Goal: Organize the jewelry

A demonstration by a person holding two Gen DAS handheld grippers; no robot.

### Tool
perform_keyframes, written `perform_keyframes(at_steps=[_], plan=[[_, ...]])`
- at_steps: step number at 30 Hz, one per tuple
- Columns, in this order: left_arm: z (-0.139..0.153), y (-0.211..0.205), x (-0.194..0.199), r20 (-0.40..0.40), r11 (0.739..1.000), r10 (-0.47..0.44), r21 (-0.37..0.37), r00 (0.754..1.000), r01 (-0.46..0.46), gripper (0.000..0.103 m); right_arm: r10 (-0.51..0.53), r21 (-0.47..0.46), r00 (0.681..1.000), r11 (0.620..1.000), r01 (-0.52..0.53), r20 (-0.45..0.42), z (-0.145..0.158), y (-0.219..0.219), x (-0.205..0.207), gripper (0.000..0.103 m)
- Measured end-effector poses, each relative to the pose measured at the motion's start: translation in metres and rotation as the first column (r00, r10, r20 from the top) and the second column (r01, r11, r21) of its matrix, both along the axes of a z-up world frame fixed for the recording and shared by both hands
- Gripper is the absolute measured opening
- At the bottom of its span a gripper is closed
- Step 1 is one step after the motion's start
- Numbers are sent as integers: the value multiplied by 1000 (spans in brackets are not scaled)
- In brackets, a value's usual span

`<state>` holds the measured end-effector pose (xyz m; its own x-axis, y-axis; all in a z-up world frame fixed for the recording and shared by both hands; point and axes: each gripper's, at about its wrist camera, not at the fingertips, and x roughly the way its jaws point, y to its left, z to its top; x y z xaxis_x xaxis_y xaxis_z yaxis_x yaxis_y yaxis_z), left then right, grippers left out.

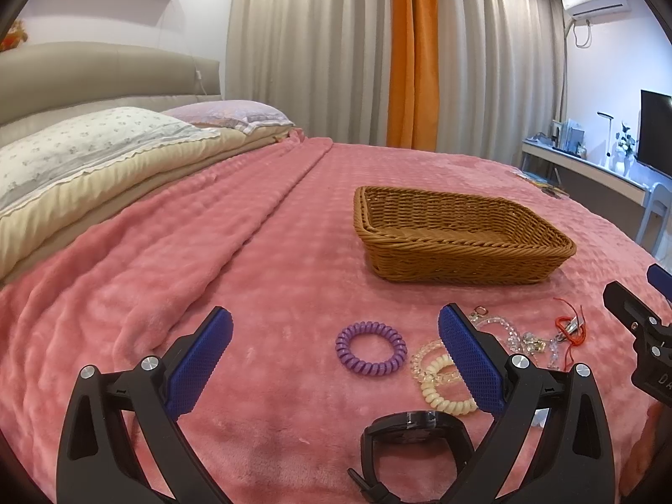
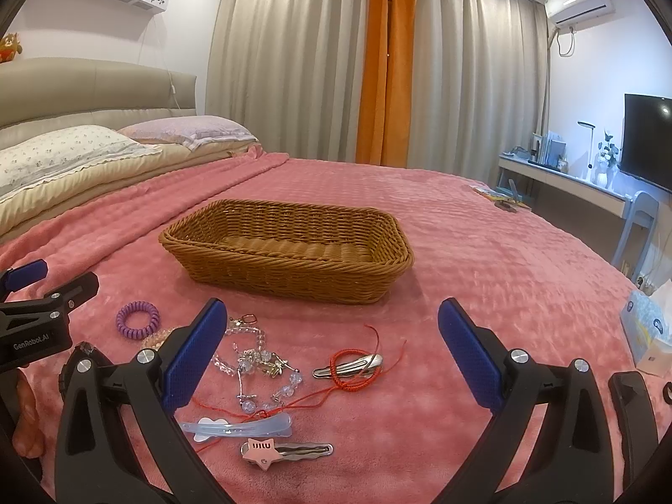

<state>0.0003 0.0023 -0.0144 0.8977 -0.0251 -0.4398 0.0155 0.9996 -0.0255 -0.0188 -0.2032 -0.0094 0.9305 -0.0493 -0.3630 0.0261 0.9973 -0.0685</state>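
We hold both grippers low over the pink blanket, jewelry spread in front of us. The left gripper has its blue pads spread wide w/ nothing between them; same for the right gripper — fingers apart, empty.

The wicker basket sits on the bed beyond the pieces, long axis running left-right in the right wrist view, nothing inside that we can see.

Near the left gripper: a purple coil hair tie lying flat, a cream coil tie overlapping a clear one, and a black watch at the bottom edge, strap curling toward us.

In the right wrist view a crystal bead bracelet lies in a loose tangle just beside the left finger. A silver duckbill clip lies roughly left-right, tip pointing right, w/ a red cord bracelet looped around it; the cord's loose ends trail off across the blanket. Closer to us, a translucent blue clip also runs left-right, and below it a metal clip w/ a pink star — star at the left end, marked "miu", read upside down.

The left gripper's body shows "GenRobot.AI" in the right wrist view. A tissue box sits at the far right.
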Motion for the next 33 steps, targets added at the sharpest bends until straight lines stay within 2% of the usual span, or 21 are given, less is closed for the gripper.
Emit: perform_keyframes(at_steps=[29, 33], plan=[[1, 0, 0, 1, 1000, -2, -4, 1000, 2, 96, 1, -1, 1000, 1000, -1, 1, -1, 2, 0, 95], [4, 2, -1, 7, 999, -27, -41, 1000, 27, 96, -16, 9, 1000, 1000, 16, 15, 0, -2, -3, 95]])
